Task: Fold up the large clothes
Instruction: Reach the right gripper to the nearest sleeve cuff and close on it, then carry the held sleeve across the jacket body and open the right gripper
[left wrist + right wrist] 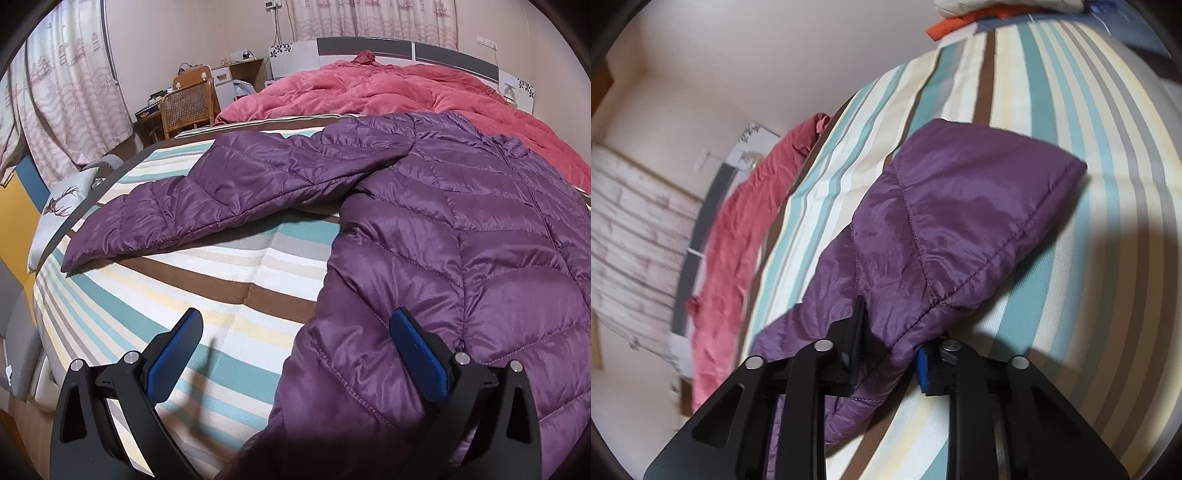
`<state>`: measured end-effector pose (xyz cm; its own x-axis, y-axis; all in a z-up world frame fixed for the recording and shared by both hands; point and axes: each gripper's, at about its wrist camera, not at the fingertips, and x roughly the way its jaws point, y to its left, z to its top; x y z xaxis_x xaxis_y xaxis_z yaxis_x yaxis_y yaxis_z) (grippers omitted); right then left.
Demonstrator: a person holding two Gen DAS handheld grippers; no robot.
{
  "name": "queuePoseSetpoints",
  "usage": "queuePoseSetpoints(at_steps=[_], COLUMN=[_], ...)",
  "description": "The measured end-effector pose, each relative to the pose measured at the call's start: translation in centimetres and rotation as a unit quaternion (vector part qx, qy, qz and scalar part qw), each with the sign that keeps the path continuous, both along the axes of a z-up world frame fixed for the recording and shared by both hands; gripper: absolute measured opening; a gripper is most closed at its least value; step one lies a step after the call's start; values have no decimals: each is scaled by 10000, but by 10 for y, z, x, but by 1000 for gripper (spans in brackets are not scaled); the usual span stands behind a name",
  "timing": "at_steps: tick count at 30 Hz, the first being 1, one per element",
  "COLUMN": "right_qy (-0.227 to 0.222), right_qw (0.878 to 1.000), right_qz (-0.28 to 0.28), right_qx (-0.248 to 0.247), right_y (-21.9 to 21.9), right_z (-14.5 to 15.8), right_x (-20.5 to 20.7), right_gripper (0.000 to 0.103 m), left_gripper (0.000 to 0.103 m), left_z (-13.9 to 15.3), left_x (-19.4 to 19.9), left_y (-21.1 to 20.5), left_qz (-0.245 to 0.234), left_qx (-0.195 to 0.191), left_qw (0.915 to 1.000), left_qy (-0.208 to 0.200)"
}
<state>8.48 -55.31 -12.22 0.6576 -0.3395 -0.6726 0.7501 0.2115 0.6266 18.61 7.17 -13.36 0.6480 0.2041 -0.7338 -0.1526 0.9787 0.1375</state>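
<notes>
A purple quilted down jacket [461, 229] lies spread on the striped bed sheet [207, 280], one sleeve [207, 199] stretched out to the left. My left gripper [295, 325] is open, hovering over the jacket's lower left edge; one blue pad [417, 358] is above the fabric, the other over the sheet. In the right wrist view my right gripper [892, 332] is shut on the jacket's other sleeve [945, 221], whose cuff end extends ahead of the fingers over the sheet [1071, 295].
A pink-red quilt [388, 92] is bunched at the head of the bed against the headboard [406, 48]. A wicker chair [188, 107] and desk stand beyond the bed's left side. Folded clothes [960, 18] lie at the sheet's far edge in the right view.
</notes>
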Motion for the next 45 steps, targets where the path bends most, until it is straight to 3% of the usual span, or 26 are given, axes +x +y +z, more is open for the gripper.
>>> queuePoseSetpoints(at_steps=[4,9,16,19,22,28,32,36,37,41,45], right_qy=[471,1041,1597,1626,1685,1812,1898,1895,1900,1895,1913], right_qw=[9966,9780,9198,9035,8754,7961,7293,6782,6582,5977,5499], right_qz=[250,738,1672,1958,2348,3256,3866,4324,4478,4904,5296], right_qx=[-630,-1651,-3169,-3448,-3874,-4768,-5317,-5632,-5745,-6053,-6169], right_y=[11,42,108,133,170,255,314,356,371,410,439], right_z=[19,52,88,94,98,94,81,70,67,57,45], right_x=[15,51,110,122,142,181,200,208,212,213,213], right_gripper=[13,13,13,13,13,13,13,13,13,13,13], left_gripper=[101,101,101,101,101,101,101,101,101,101,101], left_z=[1,5,-1,-3,-4,-7,-8,-8,-8,-9,-10], left_x=[-1,-3,-2,-2,-2,-1,-1,-1,-1,0,0], left_y=[1,4,8,7,8,14,14,14,13,13,13], left_qz=[30,175,176,170,173,186,183,184,185,184,184], left_qx=[-60,51,-50,-53,-112,-326,-372,-355,-346,-360,-421], left_qw=[10000,9998,9998,9998,9998,9993,9991,9992,9992,9992,9989], left_qy=[0,-101,-51,-49,-30,21,34,27,21,17,28])
